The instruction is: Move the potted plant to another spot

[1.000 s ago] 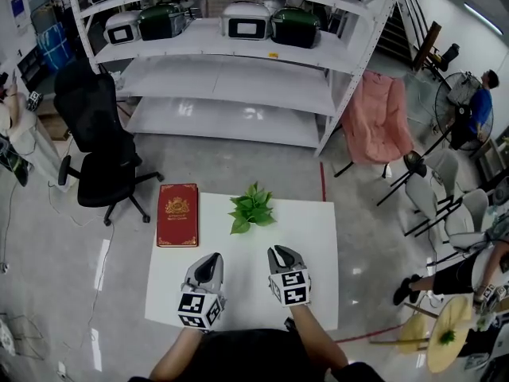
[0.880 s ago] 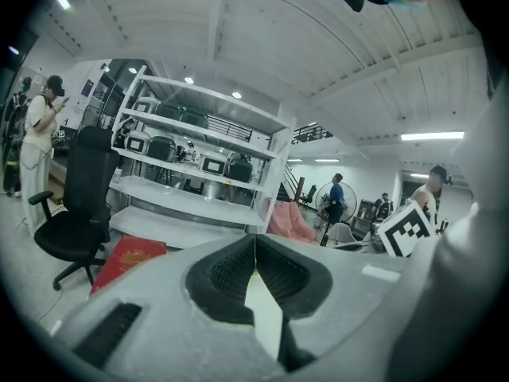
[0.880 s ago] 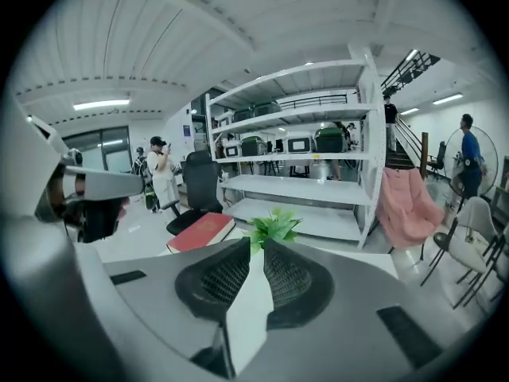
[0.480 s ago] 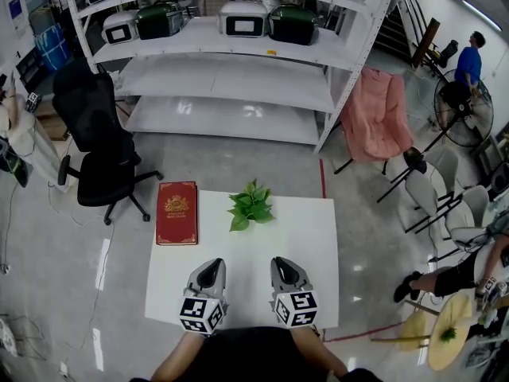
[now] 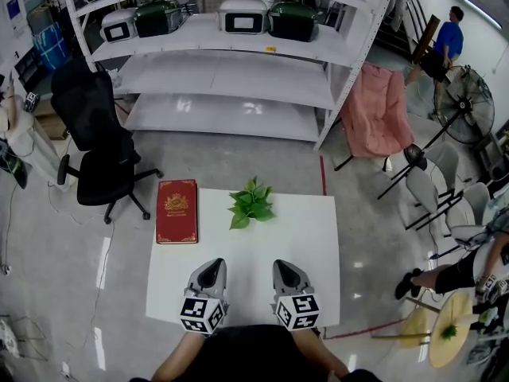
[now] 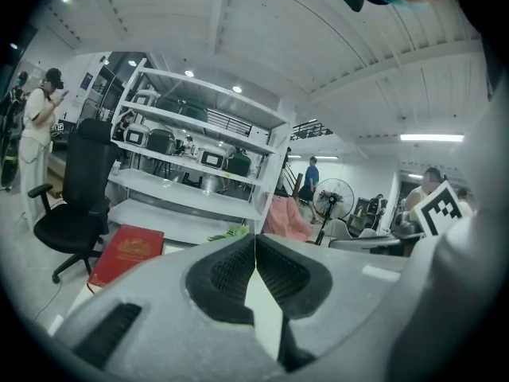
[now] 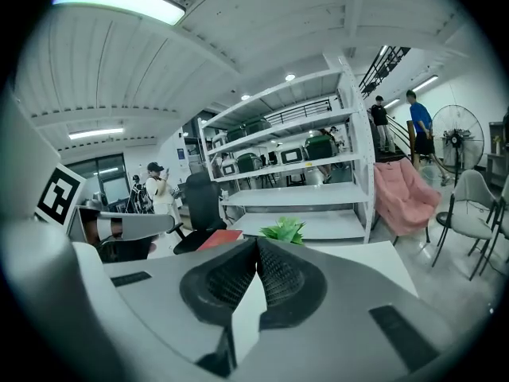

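Observation:
A small green potted plant (image 5: 251, 204) stands near the far edge of the white table (image 5: 310, 245), about mid-width. It shows beyond the jaws in the right gripper view (image 7: 284, 230) and as a sliver of leaves in the left gripper view (image 6: 231, 232). My left gripper (image 5: 210, 269) and right gripper (image 5: 285, 268) hover side by side over the table's near edge, well short of the plant. Both have their jaws pressed together with nothing between them.
A red book (image 5: 176, 211) lies at the table's far left corner. A black office chair (image 5: 99, 146) stands to the left, white shelving (image 5: 223, 62) with appliances behind, a pink chair (image 5: 377, 118) at right. People stand and sit in the room's right side.
Both grippers have drawn back slightly toward the table's near edge. The plant and book have not moved. A person in blue at the back right has walked left.

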A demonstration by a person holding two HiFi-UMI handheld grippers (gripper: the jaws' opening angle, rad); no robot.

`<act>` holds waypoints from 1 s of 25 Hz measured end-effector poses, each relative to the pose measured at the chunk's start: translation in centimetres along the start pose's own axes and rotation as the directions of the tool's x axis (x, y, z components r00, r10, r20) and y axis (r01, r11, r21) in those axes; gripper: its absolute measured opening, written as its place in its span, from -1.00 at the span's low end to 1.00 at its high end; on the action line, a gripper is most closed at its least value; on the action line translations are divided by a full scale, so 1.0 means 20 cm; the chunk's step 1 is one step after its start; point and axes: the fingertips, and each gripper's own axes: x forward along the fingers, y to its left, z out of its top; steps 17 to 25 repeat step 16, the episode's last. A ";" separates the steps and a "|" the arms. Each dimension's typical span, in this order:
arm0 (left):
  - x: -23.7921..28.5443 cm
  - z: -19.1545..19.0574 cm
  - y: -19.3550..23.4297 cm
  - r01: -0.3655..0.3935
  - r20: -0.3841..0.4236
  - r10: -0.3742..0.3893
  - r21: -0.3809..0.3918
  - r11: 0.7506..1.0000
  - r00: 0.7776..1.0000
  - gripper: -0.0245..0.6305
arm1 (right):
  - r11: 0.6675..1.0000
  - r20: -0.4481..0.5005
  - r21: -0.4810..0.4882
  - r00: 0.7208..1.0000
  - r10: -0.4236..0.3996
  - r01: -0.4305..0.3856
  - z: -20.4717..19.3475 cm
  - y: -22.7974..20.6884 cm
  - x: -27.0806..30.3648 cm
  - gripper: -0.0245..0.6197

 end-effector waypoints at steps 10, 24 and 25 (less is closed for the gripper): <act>0.02 0.00 -0.01 0.014 -0.006 -0.014 0.002 1.000 1.000 -0.87 | 1.000 0.005 -0.001 1.000 0.004 -0.004 0.01 0.01 0.00 -0.89; 0.03 0.01 -0.01 0.016 -0.009 -0.016 -0.001 1.000 1.000 -0.87 | 1.000 0.003 0.001 1.000 0.010 -0.010 0.01 0.01 0.01 -0.89; 0.03 0.01 -0.01 0.016 -0.009 -0.016 -0.001 1.000 1.000 -0.87 | 1.000 0.003 0.001 1.000 0.010 -0.010 0.01 0.01 0.01 -0.89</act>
